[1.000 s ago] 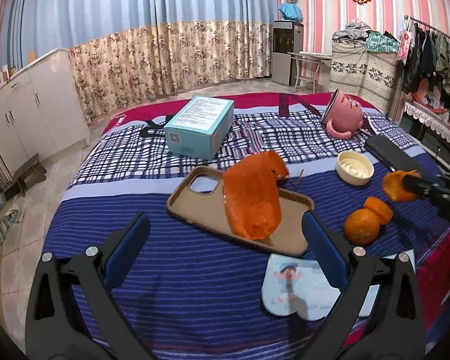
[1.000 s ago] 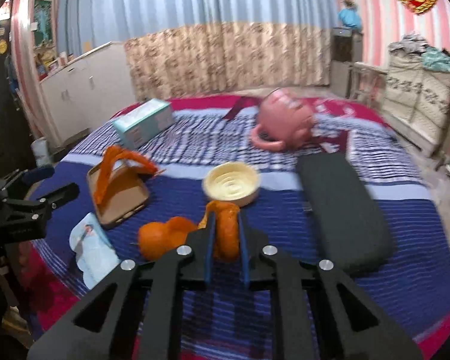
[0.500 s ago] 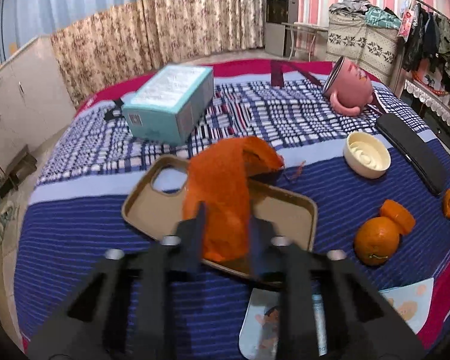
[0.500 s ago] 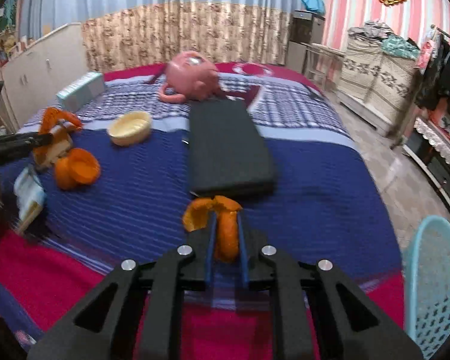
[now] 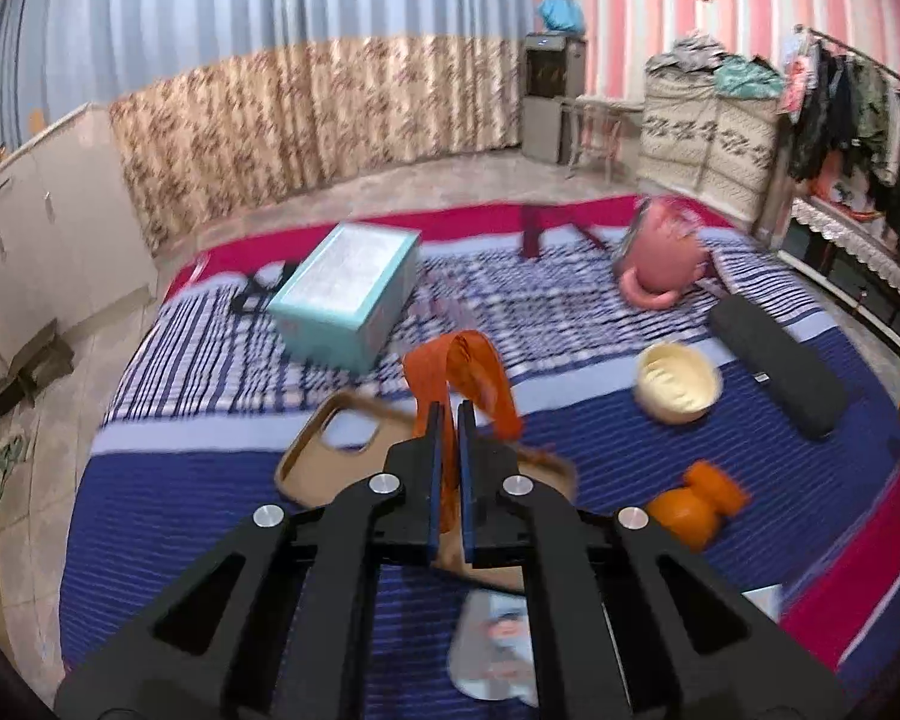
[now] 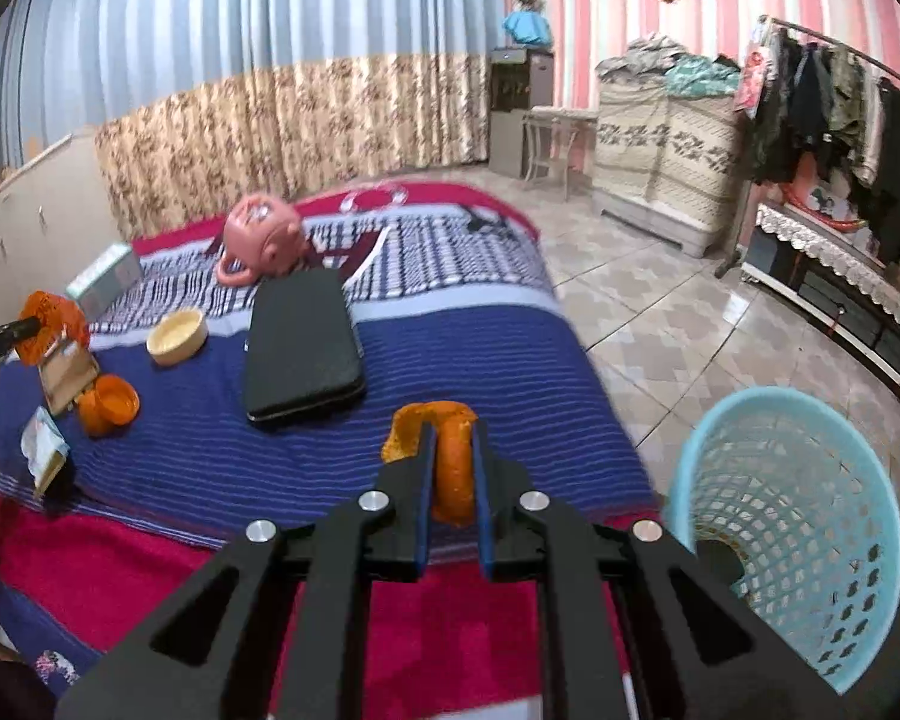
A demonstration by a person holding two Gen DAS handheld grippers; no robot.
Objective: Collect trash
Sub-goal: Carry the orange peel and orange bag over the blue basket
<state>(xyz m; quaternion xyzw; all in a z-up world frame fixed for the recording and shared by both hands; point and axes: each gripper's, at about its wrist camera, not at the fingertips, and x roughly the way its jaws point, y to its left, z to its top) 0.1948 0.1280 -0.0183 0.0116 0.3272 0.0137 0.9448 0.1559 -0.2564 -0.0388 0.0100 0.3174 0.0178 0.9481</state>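
My left gripper [image 5: 448, 414] has its jaws pressed together on a long orange peel [image 5: 468, 369], lifted just above the phone case [image 5: 324, 462] on the bed [image 5: 210, 516]; my right gripper [image 6: 453, 438] is closed on a curled peel piece [image 6: 453, 468], near the blue basket [image 6: 810, 480] on the floor; I judge both carry trash, and next the right must reach over the rim and release; the basket bottom is hard to see, and motion blurs the bed.

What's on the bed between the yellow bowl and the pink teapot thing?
In the left wrist view, only bare checked bedspread lies between the cream bowl and the pink pot. The black case sits off to the side.
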